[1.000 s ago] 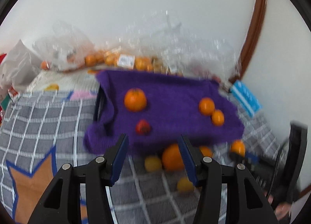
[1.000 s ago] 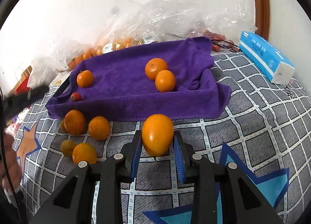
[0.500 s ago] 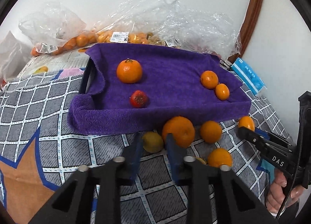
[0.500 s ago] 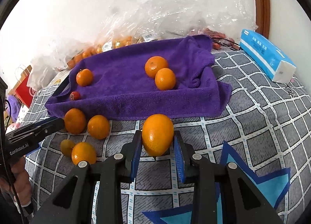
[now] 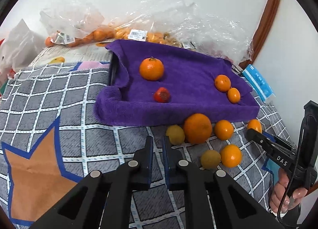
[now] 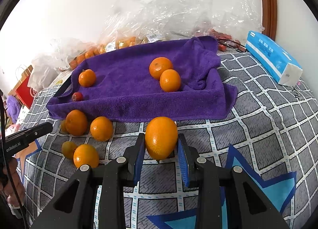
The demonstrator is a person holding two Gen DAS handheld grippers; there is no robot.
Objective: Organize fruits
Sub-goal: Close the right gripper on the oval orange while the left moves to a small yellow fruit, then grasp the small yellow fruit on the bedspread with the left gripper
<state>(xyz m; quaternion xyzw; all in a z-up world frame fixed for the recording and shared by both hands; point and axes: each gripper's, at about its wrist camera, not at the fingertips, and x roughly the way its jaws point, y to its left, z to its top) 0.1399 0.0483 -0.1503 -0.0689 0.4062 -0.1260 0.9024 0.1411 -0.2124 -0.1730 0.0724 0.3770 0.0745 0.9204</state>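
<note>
A tray lined with a purple towel (image 5: 188, 97) (image 6: 139, 101) holds three oranges and a small red fruit (image 5: 162, 94). Several oranges and two yellowish fruits lie loose on the checked cloth in front of it, among them a big orange (image 5: 197, 128). My left gripper (image 5: 158, 143) is shut and empty, just left of a yellowish fruit (image 5: 175, 134). My right gripper (image 6: 161, 145) is shut on an orange (image 6: 161, 137), held just in front of the tray's near edge; it shows in the left wrist view (image 5: 256, 130) too.
Clear plastic bags of oranges (image 5: 139, 36) lie behind the tray against the wall. A blue tissue pack (image 6: 274, 57) sits at the right. A brown door frame (image 6: 268, 0) stands at the back right. A red bag (image 6: 24, 91) is at the far left.
My left gripper has closed from wide open to shut, empty, and moved closer to the loose fruit. My right gripper has held its orange still.
</note>
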